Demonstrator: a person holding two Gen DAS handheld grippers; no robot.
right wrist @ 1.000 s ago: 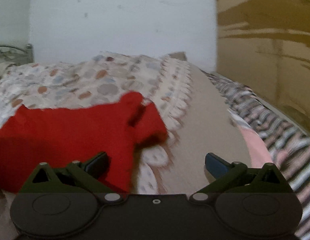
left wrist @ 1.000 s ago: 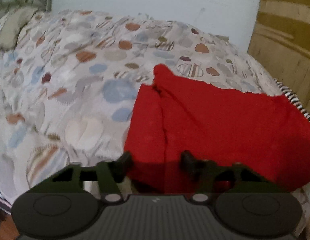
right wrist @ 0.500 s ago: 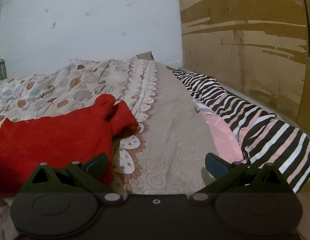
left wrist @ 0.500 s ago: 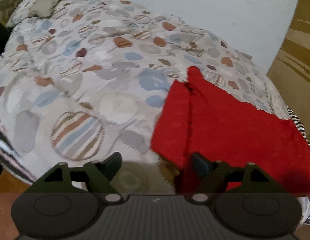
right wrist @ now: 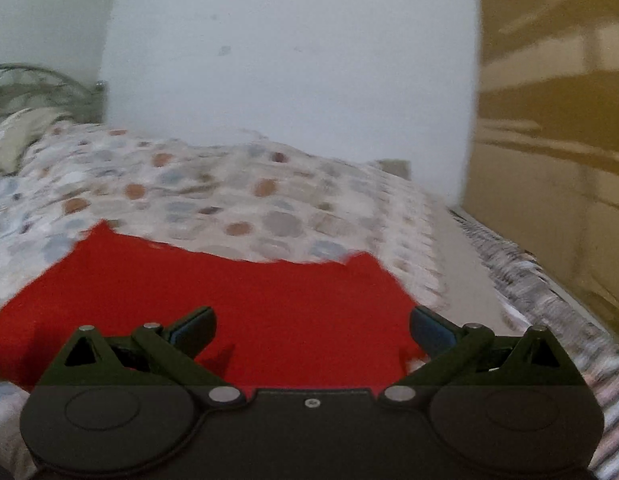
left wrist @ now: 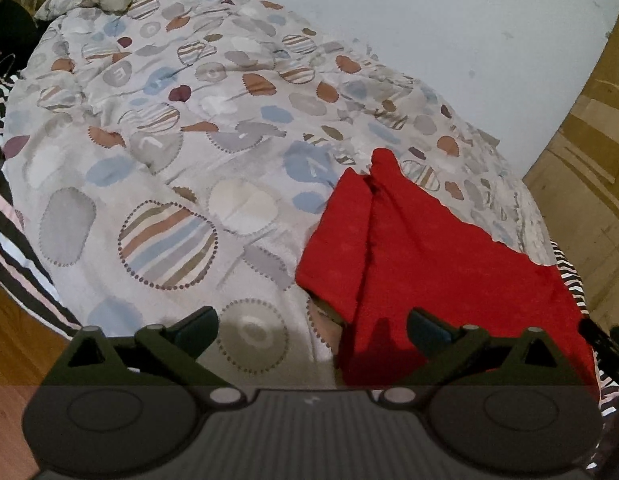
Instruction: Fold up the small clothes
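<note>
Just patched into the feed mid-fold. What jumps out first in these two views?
The bright red garment lies flat on the patterned bedspread, near the bed's right edge. Both the left gripper, its jaws opening, and the right gripper hold nothing, the garment showing between their tips.

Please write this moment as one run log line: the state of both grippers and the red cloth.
left gripper: opening, nothing gripped | right gripper: open, empty | red garment: flat on patterned bedspread, one fold visible
</note>
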